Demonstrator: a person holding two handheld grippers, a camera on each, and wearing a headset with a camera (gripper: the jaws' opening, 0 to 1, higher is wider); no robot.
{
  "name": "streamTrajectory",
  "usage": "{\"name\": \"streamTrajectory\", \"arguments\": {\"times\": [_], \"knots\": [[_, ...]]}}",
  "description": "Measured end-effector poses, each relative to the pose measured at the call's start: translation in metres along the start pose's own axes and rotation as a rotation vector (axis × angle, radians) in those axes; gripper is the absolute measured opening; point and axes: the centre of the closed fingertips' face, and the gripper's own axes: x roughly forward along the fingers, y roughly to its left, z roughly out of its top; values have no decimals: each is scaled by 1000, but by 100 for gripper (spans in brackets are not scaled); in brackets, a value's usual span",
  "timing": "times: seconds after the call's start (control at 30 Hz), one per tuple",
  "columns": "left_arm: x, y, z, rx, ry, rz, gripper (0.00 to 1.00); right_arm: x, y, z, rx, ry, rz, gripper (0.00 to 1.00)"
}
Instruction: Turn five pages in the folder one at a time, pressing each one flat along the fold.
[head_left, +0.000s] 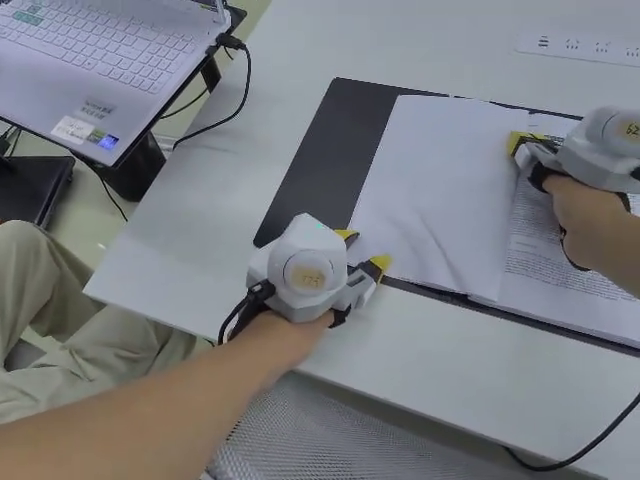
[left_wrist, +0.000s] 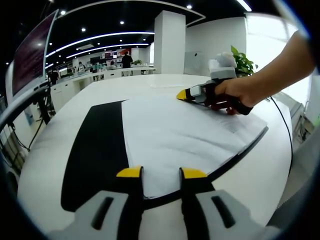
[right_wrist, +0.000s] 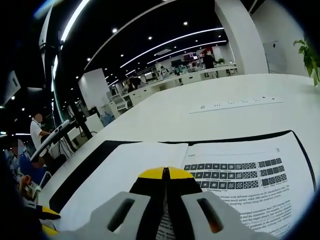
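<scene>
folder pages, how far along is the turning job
Done: at least one sheet lies turned over, blank side up, on the left half of the folder. In hand: the right gripper, jaws shut, sits by the fold, while the left gripper, jaws open, is at the near edge. Left: the count turned so far cannot be read, so further pages probably remain.
</scene>
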Motion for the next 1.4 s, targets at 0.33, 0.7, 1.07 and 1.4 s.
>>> {"name": "streamTrajectory", "arguments": {"times": [0.33, 0.7, 1.07, 1.4], "knots": [[-1, 0, 0, 1, -3, 0, 28, -29, 18, -4, 3, 0, 15, 0], [0, -1, 0, 3, 0, -1, 28, -46, 25, -7, 13, -6, 18, 0], [0, -1, -1, 5, 2, -1, 28, -59, 29, -18, 33, -8, 14, 0], [1, -1, -2, 8, 2, -1, 28, -70, 35, -27, 31, -2, 13, 0]]}}
